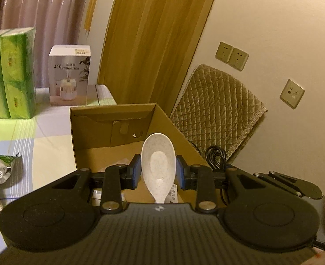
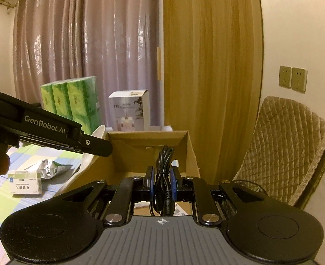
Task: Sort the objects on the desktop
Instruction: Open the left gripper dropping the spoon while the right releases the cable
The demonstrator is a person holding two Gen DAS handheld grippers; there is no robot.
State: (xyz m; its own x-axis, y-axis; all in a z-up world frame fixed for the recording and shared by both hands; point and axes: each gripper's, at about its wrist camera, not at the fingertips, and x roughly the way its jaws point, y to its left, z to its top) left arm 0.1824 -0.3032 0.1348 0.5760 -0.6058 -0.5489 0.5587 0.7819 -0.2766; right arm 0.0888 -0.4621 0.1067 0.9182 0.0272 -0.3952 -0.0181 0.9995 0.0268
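Left gripper [image 1: 158,172]: clamped on white spoon [image 1: 158,161], held over cardboard box [image 1: 109,119]
Right gripper [image 2: 162,181]: pinching coiled black cable [image 2: 162,176] above the box
Left to sort: foil packet [image 2: 49,167], medicine box [image 2: 25,184] on the table

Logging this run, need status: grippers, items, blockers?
Left gripper shut on white spoon, over cardboard box. Right gripper shut on black cable bundle, same box ahead. No blockers visible.
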